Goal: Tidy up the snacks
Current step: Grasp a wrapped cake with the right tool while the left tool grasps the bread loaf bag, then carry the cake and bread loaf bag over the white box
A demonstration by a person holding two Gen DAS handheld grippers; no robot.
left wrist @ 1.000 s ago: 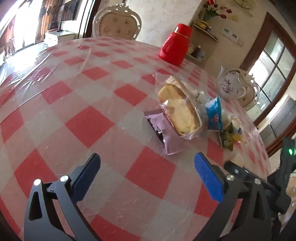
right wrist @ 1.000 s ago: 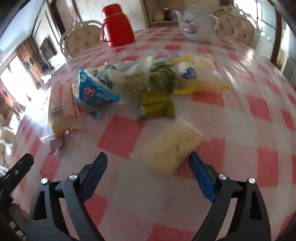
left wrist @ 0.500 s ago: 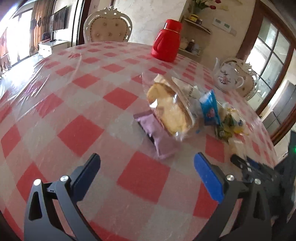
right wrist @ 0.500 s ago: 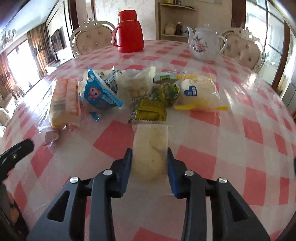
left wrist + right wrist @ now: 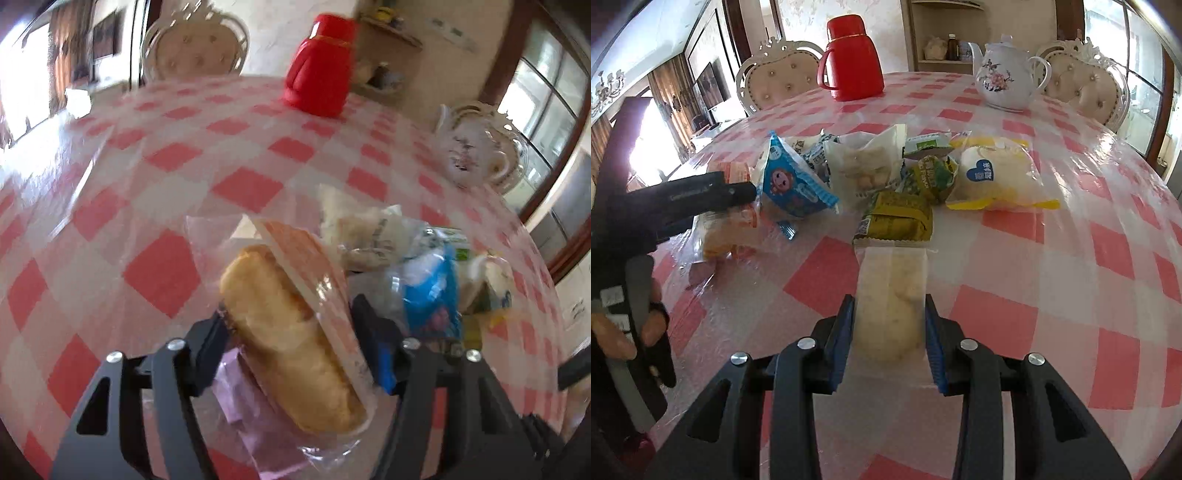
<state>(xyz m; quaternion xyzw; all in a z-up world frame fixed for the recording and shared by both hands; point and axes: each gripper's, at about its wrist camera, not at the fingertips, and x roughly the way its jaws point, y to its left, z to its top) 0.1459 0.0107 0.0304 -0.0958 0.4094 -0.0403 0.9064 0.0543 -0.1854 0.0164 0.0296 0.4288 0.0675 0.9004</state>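
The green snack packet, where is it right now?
In the right wrist view, the green snack packet lies mid-table, just beyond the pale bun that the right gripper grips, left of the yellow-edged bread bag.

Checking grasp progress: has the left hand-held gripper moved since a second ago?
Yes. The left hand-held gripper has advanced toward the red thermos and now straddles the packaged bread roll, which earlier lay well ahead.
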